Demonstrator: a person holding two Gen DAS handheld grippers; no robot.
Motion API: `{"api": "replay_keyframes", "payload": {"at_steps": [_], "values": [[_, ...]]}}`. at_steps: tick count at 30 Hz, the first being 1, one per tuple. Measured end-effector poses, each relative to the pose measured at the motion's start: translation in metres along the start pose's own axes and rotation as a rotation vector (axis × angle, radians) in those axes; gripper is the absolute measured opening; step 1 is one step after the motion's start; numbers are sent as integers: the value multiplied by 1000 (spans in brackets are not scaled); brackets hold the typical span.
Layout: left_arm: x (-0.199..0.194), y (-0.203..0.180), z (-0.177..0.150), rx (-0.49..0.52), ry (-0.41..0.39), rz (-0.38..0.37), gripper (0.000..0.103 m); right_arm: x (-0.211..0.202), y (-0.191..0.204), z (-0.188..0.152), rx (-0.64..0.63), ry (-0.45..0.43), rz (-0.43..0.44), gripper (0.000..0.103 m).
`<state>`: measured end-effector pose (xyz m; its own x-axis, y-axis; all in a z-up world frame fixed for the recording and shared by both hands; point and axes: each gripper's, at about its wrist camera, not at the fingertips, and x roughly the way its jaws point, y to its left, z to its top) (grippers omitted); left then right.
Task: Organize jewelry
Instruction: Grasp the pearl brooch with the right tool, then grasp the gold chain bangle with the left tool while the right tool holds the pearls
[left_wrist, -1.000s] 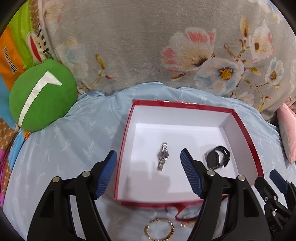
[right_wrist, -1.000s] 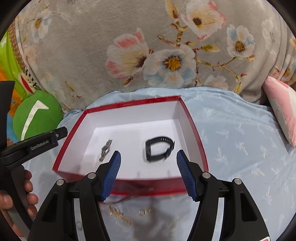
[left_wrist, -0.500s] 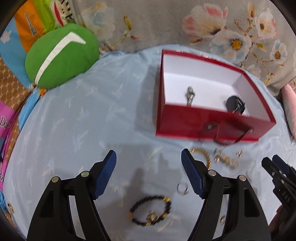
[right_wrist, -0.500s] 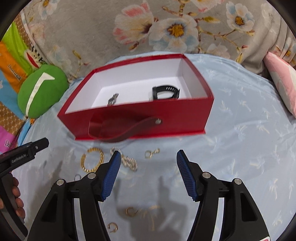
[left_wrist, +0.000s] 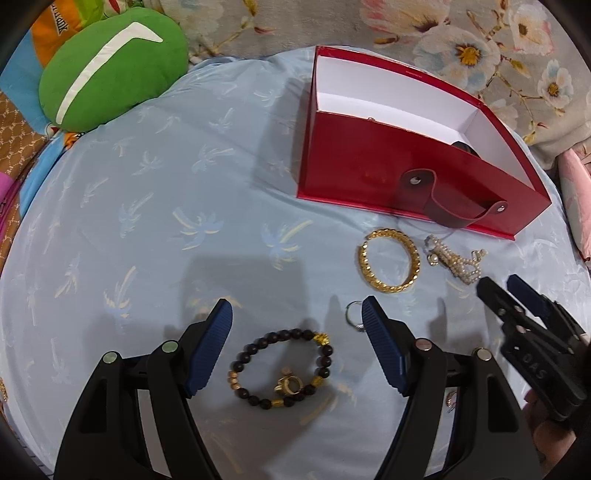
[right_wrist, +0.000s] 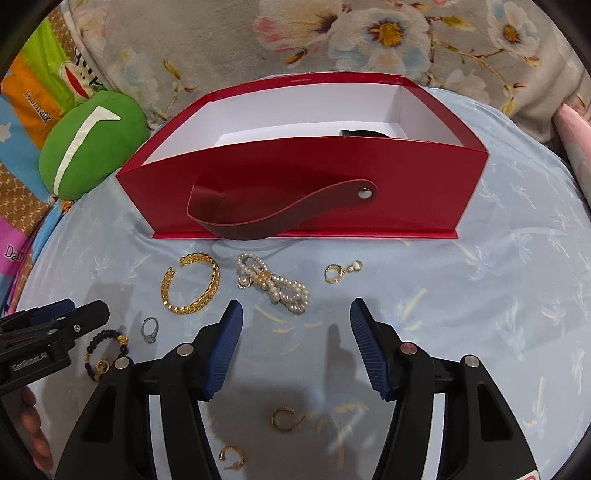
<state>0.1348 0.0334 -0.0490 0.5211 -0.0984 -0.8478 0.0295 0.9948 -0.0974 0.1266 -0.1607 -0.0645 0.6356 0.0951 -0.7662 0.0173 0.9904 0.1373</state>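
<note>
The left gripper (left_wrist: 297, 345) is hovering with jaws apart around the bead bracelet (left_wrist: 282, 369) at lower centre, nothing clamped. The right gripper (right_wrist: 295, 347), also apart and just closing a little, is empty below the pearls (right_wrist: 275, 282). I'd be lowering squarely, pinching the beads, then lifting toward the red box (left_wrist: 373, 173) at upper right.
</note>
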Motion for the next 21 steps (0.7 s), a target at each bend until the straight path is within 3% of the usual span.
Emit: {"api": "replay_keyframes", "payload": {"at_steps": [9,14,21], "values": [[15,-8,15,-14,15,-21,70,30,2,14,-18,28,7,45],[23,-12,19,-13,28,-27,70,36,2,11,-18,60,38,12],[36,-28,24,10,47,-56,70,7,-11,-4,22,28,47,9]]}}
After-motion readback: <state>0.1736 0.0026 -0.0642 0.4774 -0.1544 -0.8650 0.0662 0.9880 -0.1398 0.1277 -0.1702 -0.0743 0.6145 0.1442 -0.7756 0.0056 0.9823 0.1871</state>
